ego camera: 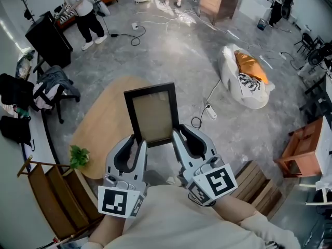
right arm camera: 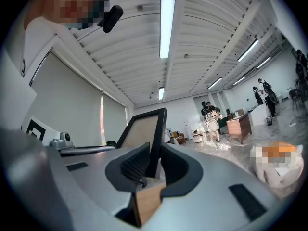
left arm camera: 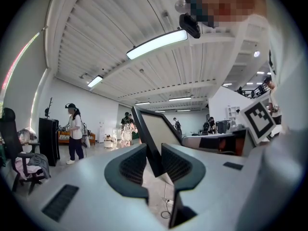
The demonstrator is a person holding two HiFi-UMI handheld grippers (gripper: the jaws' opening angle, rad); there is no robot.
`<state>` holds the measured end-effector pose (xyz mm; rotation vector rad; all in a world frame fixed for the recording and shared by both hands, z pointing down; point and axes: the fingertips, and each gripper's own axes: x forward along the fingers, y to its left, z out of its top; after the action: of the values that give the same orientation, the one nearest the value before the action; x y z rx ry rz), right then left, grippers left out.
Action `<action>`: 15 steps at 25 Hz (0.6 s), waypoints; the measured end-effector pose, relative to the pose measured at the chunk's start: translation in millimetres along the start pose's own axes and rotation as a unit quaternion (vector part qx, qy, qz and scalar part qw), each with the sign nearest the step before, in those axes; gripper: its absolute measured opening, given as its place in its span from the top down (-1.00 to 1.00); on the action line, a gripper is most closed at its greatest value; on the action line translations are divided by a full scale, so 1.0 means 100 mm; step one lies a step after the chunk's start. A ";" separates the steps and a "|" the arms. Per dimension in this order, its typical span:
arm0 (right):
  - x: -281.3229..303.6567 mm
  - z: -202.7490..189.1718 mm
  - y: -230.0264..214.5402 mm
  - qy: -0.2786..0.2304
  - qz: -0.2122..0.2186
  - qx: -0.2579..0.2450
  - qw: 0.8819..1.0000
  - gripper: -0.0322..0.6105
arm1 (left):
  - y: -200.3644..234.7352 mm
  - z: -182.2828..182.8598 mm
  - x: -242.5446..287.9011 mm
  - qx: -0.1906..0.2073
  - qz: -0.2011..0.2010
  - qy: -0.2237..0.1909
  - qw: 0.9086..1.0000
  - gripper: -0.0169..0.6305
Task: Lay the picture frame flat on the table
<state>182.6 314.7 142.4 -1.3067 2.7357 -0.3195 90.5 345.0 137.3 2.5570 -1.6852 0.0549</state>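
Picture frame was held off the wooden table near the middle of the head view, with the tabletop spreading toward 8 o'clock beneath it. The left gripper was clamped on the black rail at the frame's 7 o'clock corner and the right gripper at its 5 o'clock corner, each pair of jaws closed across the thin edge. It looked light and stiff, though the panel might be fragile and the smooth rail could slip. Holding both side rails low, never the panel, seemed soundest for lowering it evenly.
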 end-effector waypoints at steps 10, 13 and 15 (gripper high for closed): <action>0.21 -0.09 -0.23 0.001 0.009 0.007 1.000 0.74 | 0.07 -0.09 0.25 0.003 0.012 0.001 1.000 0.66; 0.32 -0.14 -0.29 0.004 0.009 0.009 1.000 0.74 | 0.15 -0.13 0.36 0.003 0.013 0.002 1.000 0.66; 0.43 -0.17 -0.34 0.008 0.008 0.010 1.000 0.74 | 0.23 -0.16 0.45 0.001 0.013 0.005 1.000 0.66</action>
<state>178.3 263.5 166.7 -1.2818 2.7474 -0.3564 87.2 296.4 157.7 2.5319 -1.7155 0.0693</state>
